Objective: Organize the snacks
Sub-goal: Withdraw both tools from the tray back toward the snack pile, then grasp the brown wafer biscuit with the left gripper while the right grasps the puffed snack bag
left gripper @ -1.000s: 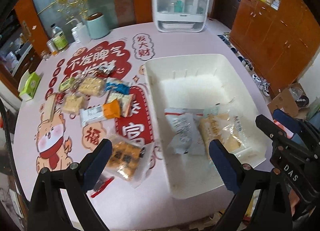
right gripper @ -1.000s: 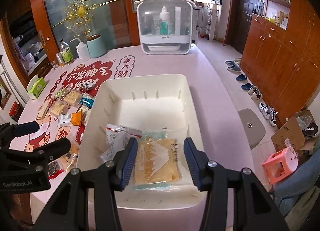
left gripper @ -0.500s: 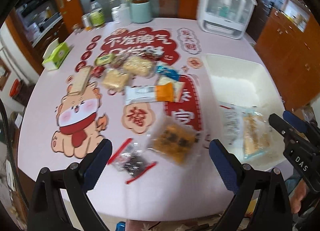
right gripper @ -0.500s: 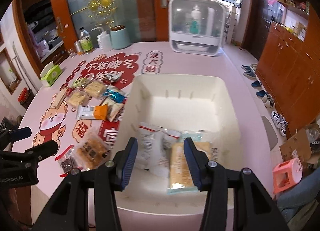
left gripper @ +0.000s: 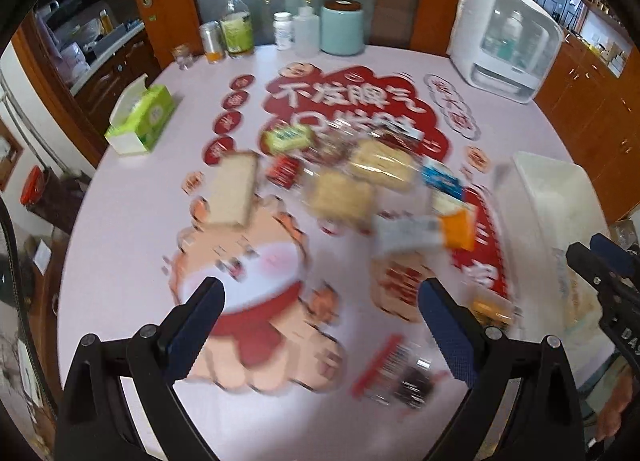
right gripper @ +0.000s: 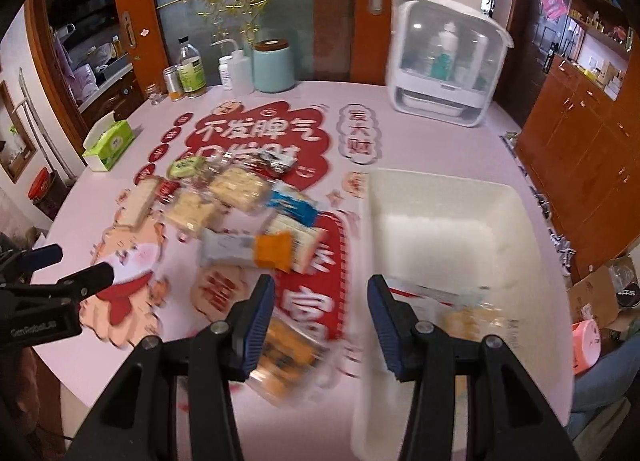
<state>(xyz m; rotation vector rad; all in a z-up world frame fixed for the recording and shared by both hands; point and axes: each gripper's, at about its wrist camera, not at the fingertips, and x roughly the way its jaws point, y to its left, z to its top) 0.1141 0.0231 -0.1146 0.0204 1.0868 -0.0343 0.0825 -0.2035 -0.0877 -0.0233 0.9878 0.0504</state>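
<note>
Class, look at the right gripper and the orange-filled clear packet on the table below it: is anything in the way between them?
Nothing visible. The right gripper is open and empty, and the clear packet lies uncovered on the table, left of the white bin.

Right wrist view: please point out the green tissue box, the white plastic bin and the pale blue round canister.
Green tissue box point(right gripper: 110, 144), right wrist view, on its green side face.
White plastic bin point(right gripper: 448, 181), right wrist view, on its far rim.
Pale blue round canister point(right gripper: 274, 69), right wrist view, on its front wall.

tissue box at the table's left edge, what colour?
Light green with a white top, tissue box; clearest in the right wrist view.
</note>
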